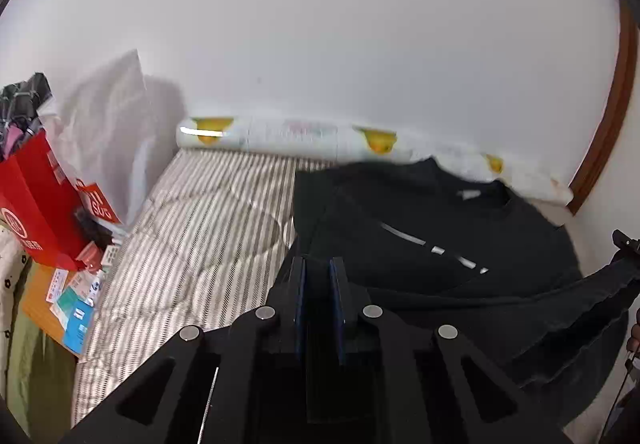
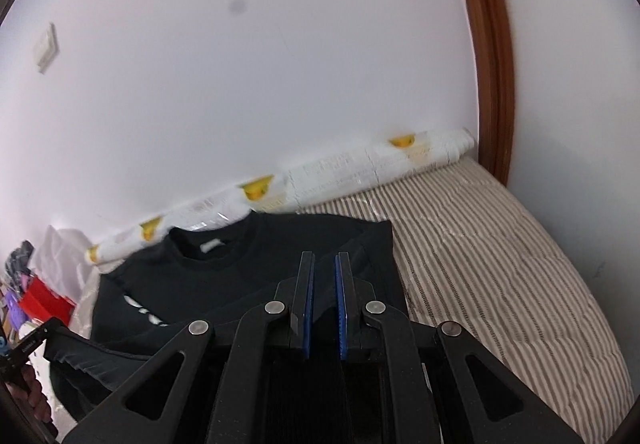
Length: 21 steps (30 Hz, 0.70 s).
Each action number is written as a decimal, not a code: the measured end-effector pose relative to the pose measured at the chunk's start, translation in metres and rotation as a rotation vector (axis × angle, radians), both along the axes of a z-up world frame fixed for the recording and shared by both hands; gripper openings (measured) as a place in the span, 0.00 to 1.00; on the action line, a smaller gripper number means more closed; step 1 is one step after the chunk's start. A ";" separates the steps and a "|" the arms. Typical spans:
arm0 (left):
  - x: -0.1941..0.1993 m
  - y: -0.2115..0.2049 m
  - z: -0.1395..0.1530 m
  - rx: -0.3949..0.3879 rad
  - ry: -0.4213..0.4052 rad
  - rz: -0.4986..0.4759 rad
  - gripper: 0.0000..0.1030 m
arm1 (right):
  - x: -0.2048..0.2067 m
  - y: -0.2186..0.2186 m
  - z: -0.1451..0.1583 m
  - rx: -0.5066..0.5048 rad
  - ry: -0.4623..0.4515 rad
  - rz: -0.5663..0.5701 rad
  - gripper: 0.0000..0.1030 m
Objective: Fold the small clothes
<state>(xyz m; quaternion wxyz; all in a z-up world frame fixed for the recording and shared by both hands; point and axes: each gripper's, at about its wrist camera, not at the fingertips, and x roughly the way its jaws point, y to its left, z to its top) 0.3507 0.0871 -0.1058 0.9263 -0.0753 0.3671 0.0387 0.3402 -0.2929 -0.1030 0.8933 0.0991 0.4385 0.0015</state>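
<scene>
A black sweatshirt point(image 1: 420, 219) with white marks on the chest lies on the striped bed, its neck toward the wall; it also shows in the right wrist view point(image 2: 256, 264). My left gripper point(image 1: 318, 268) is shut on the lower hem at one corner and holds it lifted. My right gripper point(image 2: 325, 264) is shut on the hem at the other corner. The hem point(image 1: 560, 304) hangs stretched between them. The right gripper's tip shows at the right edge of the left wrist view point(image 1: 624, 244), and the left one at the left edge of the right wrist view point(image 2: 28, 344).
The striped bed cover point(image 1: 200, 236) extends left and, in the right wrist view point(image 2: 500, 264), right. A long white bolster with yellow prints point(image 1: 280, 137) lies along the wall. Red bags point(image 1: 40, 203), a white plastic bag point(image 1: 108, 131) and boxes crowd the left side. A brown door frame point(image 2: 492, 43) stands on the right.
</scene>
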 end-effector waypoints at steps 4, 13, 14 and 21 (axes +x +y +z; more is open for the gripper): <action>0.007 0.000 -0.012 0.004 0.037 0.002 0.15 | 0.008 -0.007 -0.027 -0.033 0.080 -0.025 0.11; -0.027 0.008 -0.008 -0.002 0.063 -0.001 0.58 | -0.066 -0.040 -0.006 -0.104 0.115 -0.039 0.59; -0.039 0.009 -0.006 -0.005 0.056 -0.001 0.58 | -0.081 -0.045 -0.002 -0.106 0.108 -0.051 0.61; -0.107 0.024 -0.026 -0.091 0.085 0.047 0.60 | -0.153 -0.069 -0.023 0.063 0.208 -0.101 0.63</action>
